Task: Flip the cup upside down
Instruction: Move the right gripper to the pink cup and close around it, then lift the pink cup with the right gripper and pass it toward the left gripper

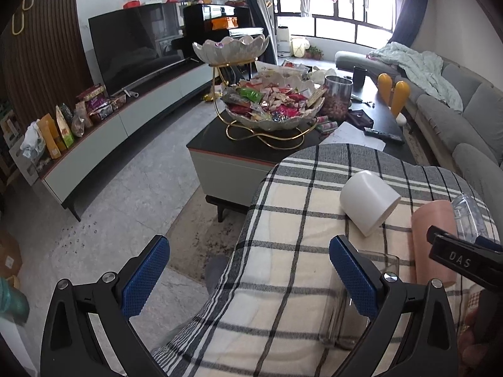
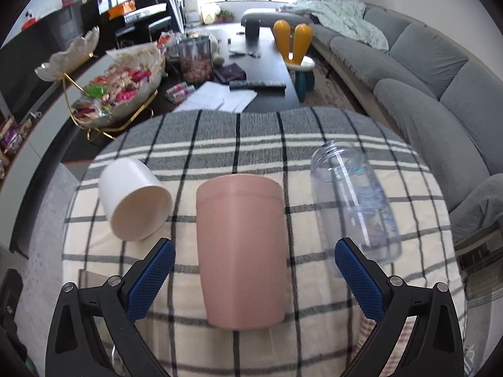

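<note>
A pink cup (image 2: 242, 251) lies on its side on the plaid cloth (image 2: 251, 144), between the open fingers of my right gripper (image 2: 254, 270); the pads stand apart from it on both sides. A white cup (image 2: 133, 199) lies on its side to its left, mouth toward me. A clear plastic bottle (image 2: 355, 204) lies to its right. In the left wrist view my left gripper (image 1: 248, 273) is open and empty over the cloth's left edge, with a clear glass (image 1: 355, 301) by its right finger. The white cup (image 1: 369, 202), pink cup (image 1: 433, 238) and the right gripper (image 1: 465, 257) show at right.
A dark coffee table (image 1: 239, 144) beyond the cloth holds a two-tier snack bowl (image 1: 273, 106), a nut jar (image 1: 336, 99), papers and a remote (image 2: 257, 84). A grey sofa (image 2: 440, 72) runs along the right. A TV (image 1: 135, 44) on a long cabinet is at left.
</note>
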`<state>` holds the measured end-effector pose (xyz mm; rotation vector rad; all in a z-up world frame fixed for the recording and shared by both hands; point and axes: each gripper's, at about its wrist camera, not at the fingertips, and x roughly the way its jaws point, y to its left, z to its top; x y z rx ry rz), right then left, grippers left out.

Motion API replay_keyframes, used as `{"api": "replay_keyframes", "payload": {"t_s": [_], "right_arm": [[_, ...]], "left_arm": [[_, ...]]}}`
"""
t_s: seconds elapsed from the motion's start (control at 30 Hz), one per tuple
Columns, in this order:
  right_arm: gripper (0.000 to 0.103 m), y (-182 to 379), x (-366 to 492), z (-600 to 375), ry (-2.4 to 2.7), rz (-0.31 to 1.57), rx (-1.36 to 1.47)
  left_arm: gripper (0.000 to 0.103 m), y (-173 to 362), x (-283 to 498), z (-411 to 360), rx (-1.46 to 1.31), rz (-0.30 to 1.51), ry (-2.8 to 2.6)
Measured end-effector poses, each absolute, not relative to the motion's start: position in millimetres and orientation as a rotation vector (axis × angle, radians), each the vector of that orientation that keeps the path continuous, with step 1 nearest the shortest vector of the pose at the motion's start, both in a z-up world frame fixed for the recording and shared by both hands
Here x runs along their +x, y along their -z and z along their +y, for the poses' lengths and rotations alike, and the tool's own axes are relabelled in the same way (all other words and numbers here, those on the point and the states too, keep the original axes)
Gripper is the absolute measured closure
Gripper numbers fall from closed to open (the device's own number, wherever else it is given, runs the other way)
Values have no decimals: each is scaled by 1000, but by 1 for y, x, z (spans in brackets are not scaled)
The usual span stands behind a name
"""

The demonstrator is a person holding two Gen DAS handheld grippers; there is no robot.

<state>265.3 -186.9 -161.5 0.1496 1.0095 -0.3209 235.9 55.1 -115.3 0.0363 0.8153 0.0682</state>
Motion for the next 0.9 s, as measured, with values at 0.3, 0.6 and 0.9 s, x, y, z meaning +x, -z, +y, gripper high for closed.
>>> {"api": "replay_keyframes", "payload": {"t_s": [0.3, 0.6, 0.9], "right_arm": [[20, 189, 284, -191, 305, 1081, 172], [31, 192, 283, -194, 271, 1076, 225], [32, 150, 250, -187, 252, 1014, 225]], "left_arm": [[0, 128, 249, 54, 24, 843, -58], [0, 126, 246, 56, 12, 841, -60], [0, 96, 215, 63, 3, 803, -42]]}}
